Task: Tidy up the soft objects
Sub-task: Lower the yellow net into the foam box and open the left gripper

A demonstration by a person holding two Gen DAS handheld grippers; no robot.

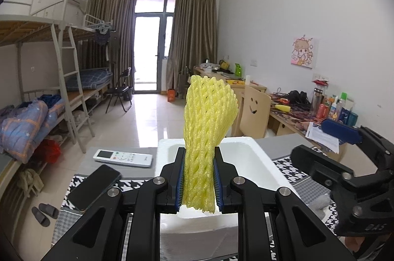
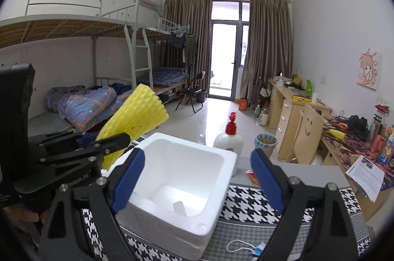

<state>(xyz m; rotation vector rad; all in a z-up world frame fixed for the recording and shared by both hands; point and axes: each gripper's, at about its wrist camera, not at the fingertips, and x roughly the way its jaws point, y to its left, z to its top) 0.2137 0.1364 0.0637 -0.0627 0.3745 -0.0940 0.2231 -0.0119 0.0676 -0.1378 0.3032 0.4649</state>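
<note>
Clamping a yellow foam net sleeve (image 1: 208, 138) between its blue pads, the left gripper (image 1: 199, 178) sat low in the centre of the left wrist view and tipped slightly downward. The sleeve stood upright out of the jaws, fanning wider at its top, directly above the white foam box (image 1: 256, 163). In the right wrist view the same gripper (image 2: 108, 145) came in from the left edge with the sleeve (image 2: 134, 118) leaning toward the upper right, at the box's left rim.

Right of it, the right gripper (image 2: 197, 177) also pointed a little downward, and its jaws stood spread wide with nothing between the pads. Through the gap showed the open box (image 2: 211, 189), almost bare inside apart from a small white lump on its floor. In the left wrist view that gripper (image 1: 344, 138) filled the right edge of the frame.

The box rested on a black-and-white houndstooth cloth (image 2: 251, 202) over a grey table. On the table, left of the box in the left wrist view, lay a dark phone (image 1: 94, 187) and a white remote control (image 1: 122, 157). Behind the box in the right wrist view stood a white bottle with a red cap (image 2: 229, 138).

Bunk beds (image 1: 49, 79) lined the left of the room, brown curtains (image 1: 194, 39) flanked a glass door at the back, and cluttered desks (image 2: 344, 135) ran along the right wall.
</note>
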